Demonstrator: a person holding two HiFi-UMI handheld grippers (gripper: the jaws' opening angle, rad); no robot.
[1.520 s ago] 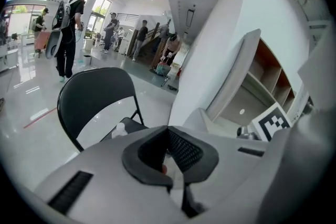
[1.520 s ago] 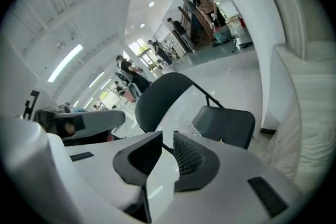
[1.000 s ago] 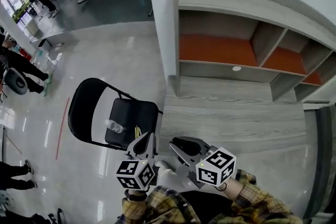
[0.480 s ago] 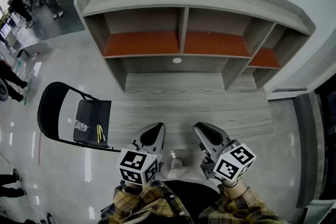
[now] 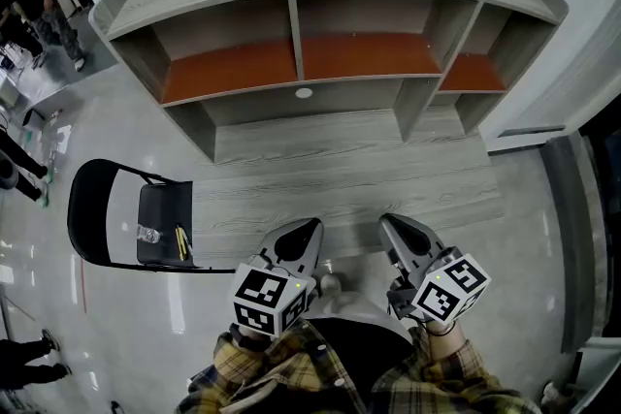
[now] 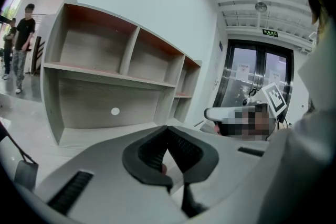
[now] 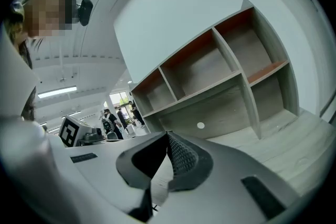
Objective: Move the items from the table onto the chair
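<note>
The left gripper (image 5: 307, 230) is pressed shut on nothing, the right gripper (image 5: 392, 224) beside it has just been closing, tips together and empty, and off to the left gripper's left the chair (image 5: 92, 208) carries a clear bottle (image 5: 147, 234) and a yellow stick (image 5: 181, 242) (a green sign (image 6: 270, 33) is too small to read).

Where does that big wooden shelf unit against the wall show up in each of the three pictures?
Head view: the shelf unit spans the upper middle, seen from above.
Left gripper view: it fills the left half, seen from the front.
Right gripper view: it sits at the upper right, tilted.
Shared landmark: the white round spot on its lower back panel.
</note>
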